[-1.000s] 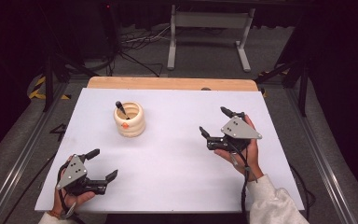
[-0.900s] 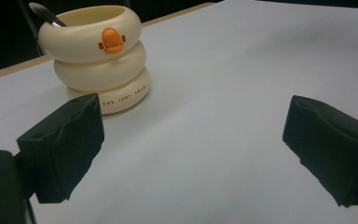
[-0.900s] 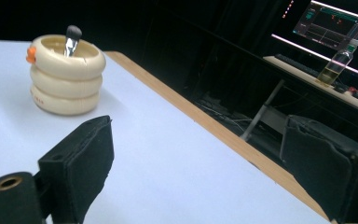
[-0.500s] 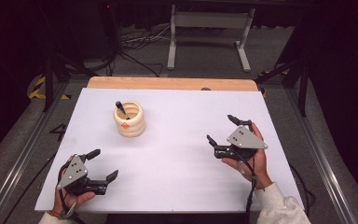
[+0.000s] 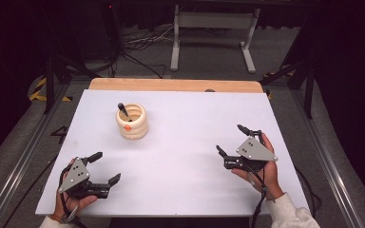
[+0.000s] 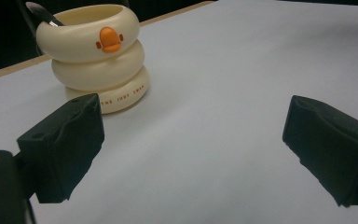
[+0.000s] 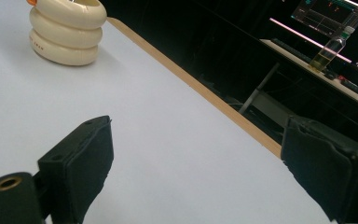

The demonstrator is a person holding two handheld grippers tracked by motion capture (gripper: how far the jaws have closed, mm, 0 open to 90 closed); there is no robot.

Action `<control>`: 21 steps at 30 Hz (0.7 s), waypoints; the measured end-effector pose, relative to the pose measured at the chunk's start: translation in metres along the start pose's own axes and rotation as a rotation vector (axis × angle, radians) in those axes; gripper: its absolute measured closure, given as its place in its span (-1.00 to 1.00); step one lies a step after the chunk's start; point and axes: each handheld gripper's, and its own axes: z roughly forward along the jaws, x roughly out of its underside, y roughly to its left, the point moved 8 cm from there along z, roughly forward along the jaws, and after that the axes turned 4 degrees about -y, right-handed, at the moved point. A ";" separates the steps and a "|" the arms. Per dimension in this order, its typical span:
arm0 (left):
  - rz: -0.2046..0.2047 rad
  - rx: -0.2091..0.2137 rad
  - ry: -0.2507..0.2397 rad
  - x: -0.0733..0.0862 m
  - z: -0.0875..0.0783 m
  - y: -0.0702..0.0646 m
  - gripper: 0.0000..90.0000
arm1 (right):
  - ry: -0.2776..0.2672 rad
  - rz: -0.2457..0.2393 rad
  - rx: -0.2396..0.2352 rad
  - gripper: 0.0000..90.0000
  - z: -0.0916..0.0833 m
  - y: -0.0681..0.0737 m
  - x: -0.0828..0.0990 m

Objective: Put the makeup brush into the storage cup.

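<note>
Cream holder (image 5: 132,122) of three stacked smooth rings, orange duck bill on the top ring, stands on the far left part of the white matte desk (image 5: 180,142), a dark-tipped tool (image 5: 123,110) leaning inside it. Left gripper (image 5: 103,168) at the near left and right gripper (image 5: 233,140) at the near right are both released, black jaws spread wide, nothing between them. The desk has a wooden far edge (image 5: 176,85); beyond it are dark floor, cables and a grey metal stand (image 5: 214,28).

Holder (image 6: 98,60): "THE JUDY SWAN", partly legible
</note>
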 end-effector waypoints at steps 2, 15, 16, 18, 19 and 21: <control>0.000 -0.001 0.002 0.000 0.000 0.000 -0.86 | 0.001 0.004 -0.001 -0.78 -0.002 0.000 0.003; 0.006 -0.001 0.005 0.001 0.001 0.000 -0.86 | 0.046 0.012 0.017 -0.79 -0.019 -0.007 0.033; 0.006 -0.001 0.005 0.001 0.001 0.000 -0.86 | 0.046 0.012 0.017 -0.79 -0.019 -0.007 0.033; 0.007 -0.003 0.005 0.001 0.001 0.000 -0.86 | 0.054 0.009 0.022 -0.79 -0.021 -0.008 0.037; 0.007 -0.003 0.004 0.000 0.001 0.000 -0.86 | 0.057 0.015 0.022 -0.79 -0.023 -0.009 0.041; 0.003 -0.002 0.006 0.001 0.001 0.000 -0.86 | 0.064 0.024 0.022 -0.79 -0.026 -0.010 0.047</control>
